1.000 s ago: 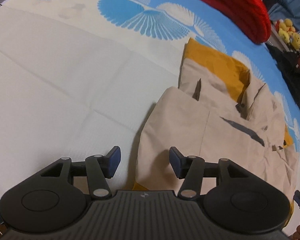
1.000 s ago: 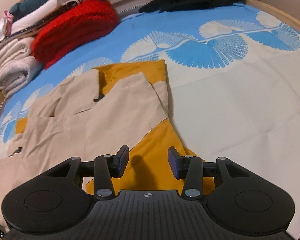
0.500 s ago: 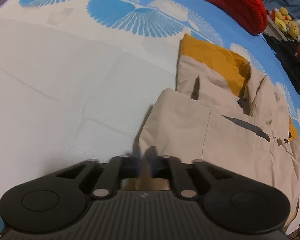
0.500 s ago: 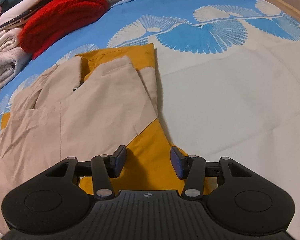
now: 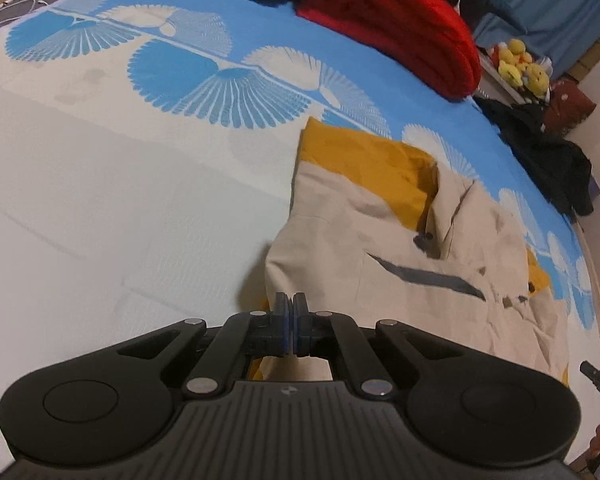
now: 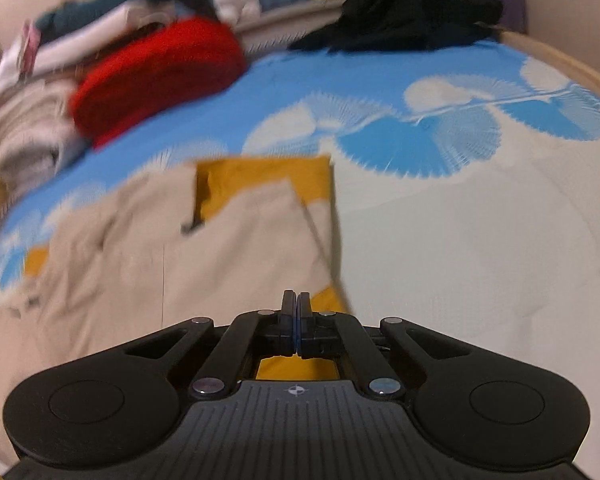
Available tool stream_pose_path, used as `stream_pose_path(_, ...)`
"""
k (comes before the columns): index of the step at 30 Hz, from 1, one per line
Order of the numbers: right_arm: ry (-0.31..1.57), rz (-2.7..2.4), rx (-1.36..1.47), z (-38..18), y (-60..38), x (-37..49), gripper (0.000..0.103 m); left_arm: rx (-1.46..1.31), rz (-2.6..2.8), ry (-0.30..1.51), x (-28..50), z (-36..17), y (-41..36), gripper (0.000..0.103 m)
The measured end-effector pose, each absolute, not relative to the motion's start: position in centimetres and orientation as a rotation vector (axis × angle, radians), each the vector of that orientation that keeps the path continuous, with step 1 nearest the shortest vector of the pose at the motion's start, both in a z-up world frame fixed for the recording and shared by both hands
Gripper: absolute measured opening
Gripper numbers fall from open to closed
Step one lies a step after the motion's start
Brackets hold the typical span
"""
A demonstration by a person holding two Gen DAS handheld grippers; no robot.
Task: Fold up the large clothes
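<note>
The bed [image 5: 100, 200] is the biggest thing here. Its sheet is white on the near side and blue with white fans on the far side. In the left view, a wide white part lies bare to the left of the coat. In the right view, a wide white part lies bare to the right of it.

The coat [image 5: 380, 248] lies flat on the bed. It is tan outside and yellow inside. Its far edge ends at the blue part of the sheet. Its near corners reach up to the two tools.

A red blanket [image 5: 388, 20] sits rolled at the far edge of the bed, well apart from the coat. Pale folded cloth [image 6: 28, 132] lies just beside it. Black clothes [image 6: 400, 16] are heaped at the far edge too.

The left gripper [image 5: 289, 304] is pinched tight on the near tan corner of the coat. The right gripper [image 6: 296, 304] is pinched tight too, over the near yellow edge. I cannot tell if cloth is caught in it. The right view is blurry.
</note>
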State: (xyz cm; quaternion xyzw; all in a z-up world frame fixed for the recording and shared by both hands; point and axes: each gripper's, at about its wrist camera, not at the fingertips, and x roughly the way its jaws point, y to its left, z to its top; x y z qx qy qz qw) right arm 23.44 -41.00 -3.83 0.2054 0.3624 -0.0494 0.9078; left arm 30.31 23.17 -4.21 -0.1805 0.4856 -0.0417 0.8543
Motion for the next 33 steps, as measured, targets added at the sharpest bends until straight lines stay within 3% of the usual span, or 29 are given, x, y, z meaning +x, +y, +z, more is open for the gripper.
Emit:
stream_pose_path(2, 0.751, -0.142, 0.446, -4.1, -41.8, 23.3, 0.002, -0.386, -0.08, 1.049, 30.3, -4.7, 23.1, 0.006)
stream_pose_path(3, 0.775, -0.163, 0.458, -4.6, -42.1, 23.5, 0.016, -0.385, -0.075, 1.061, 30.3, -4.9, 23.1, 0.008)
stream_pose_path(4, 0.811, -0.167, 0.483, -5.3, -42.4, 23.7, 0.026, -0.38, -0.07, 1.073, 30.3, -5.1, 23.2, 0.017)
stream_pose_path(5, 0.852, -0.16, 0.519, -6.1, -42.7, 24.1, 0.046, -0.371, -0.061, 1.089, 30.3, -5.4, 23.2, 0.029)
stream_pose_path(6, 0.878, -0.153, 0.541, -6.7, -42.8, 24.3, 0.055, -0.363, -0.055, 1.1, 30.2, -5.6, 23.2, 0.033)
stream_pose_path(9, 0.914, -0.151, 0.525, -7.6, -42.4, 24.8, 0.055, -0.341, -0.044, 1.129, 30.2, -6.1, 23.1, 0.034)
stream_pose_path(12, 0.93, -0.15, 0.534, -7.9, -42.3, 25.2, 0.053, -0.326, -0.046, 1.133, 30.1, -6.3, 23.0, 0.031)
stream_pose_path(13, 0.929, -0.144, 0.524, -7.8, -42.1, 25.2, 0.048, -0.321, -0.047, 1.125, 30.1, -6.2, 22.9, 0.017)
stream_pose_path(14, 0.921, -0.133, 0.505, -7.5, -41.7, 25.3, 0.032, -0.313, -0.048, 1.111, 30.1, -5.9, 22.9, 0.003)
stream_pose_path(15, 0.908, -0.126, 0.474, -7.0, -41.3, 25.2, 0.016, -0.307, -0.045, 1.094, 30.0, -5.7, 22.9, 0.002)
stream_pose_path(18, 0.849, -0.1, 0.379, -5.3, -40.5, 24.8, 0.001, -0.31, -0.043, 1.019, 29.8, -4.2, 23.0, 0.0)
stream_pose_path(27, 0.392, -0.251, 0.416, 1.8, -43.0, 20.6, 0.0, -0.273, -0.039, 0.671, 28.9, 1.3, 21.8, 0.0)
stream_pose_path(30, 0.394, -0.281, 0.523, 1.1, -45.1, 21.5, 0.0, -0.216, -0.039, 0.782, 30.3, 0.1, 20.4, 0.0)
stream_pose_path(33, 0.563, -0.129, 0.623, -1.5, -45.3, 24.4, 0.003, -0.288, -0.036, 0.943, 31.9, -2.2, 20.7, 0.001)
